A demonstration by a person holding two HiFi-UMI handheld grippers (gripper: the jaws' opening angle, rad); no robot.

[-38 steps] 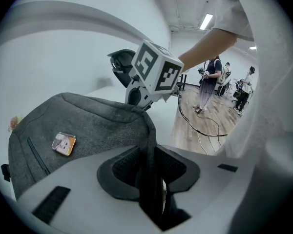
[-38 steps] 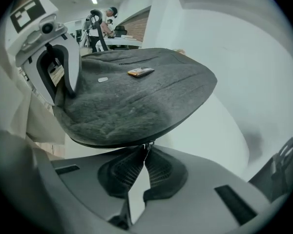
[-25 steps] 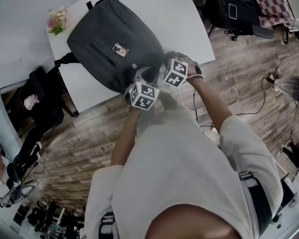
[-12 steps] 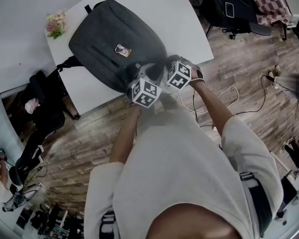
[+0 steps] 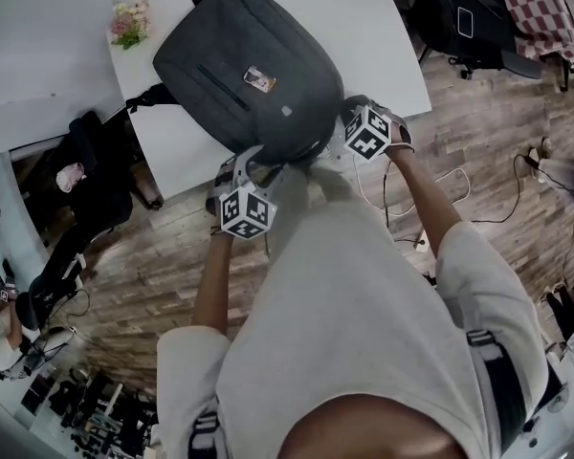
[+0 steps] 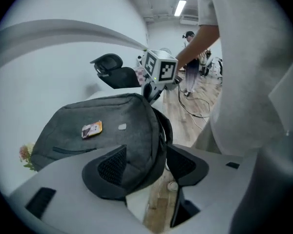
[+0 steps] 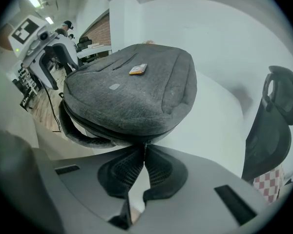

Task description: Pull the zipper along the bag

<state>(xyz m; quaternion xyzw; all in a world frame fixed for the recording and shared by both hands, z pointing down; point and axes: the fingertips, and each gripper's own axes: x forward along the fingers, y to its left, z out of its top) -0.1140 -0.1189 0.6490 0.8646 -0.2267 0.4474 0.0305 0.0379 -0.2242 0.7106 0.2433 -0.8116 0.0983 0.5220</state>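
1. Since the earlier frame the left hand-held gripper (image 6: 145,152) had drawn away from the right hand-held gripper (image 7: 145,152), sideways along the near edge of the bag (image 5: 234,51). Its jaws had just been opening.
2. The left jaws stood spread wide, released. The bag's rounded corner showed in the gap ahead of them, and neither pad pressed on it.
3. The right hand-held gripper was clenched, its ribbed black pads together on the thin zipper pull (image 7: 145,145) at the bag's edge, right at its tips.
4. The bag was dark grey, felt-like cloth, domed and rounded. It lay flat on the white worktop (image 5: 373,27) beyond both grippers, with a small orange label (image 7: 138,69) on its top face.
5. A padded strap (image 7: 80,133) curved off the bag's edge, left of the right hand-held gripper.
6. A small bunch of flowers (image 5: 129,22) lay on the worktop, well beyond the left hand-held gripper and past the bag.
7. A black office chair (image 7: 276,126) stood to the right of the right hand-held gripper. Plank floor (image 5: 163,256) lay below the left one.
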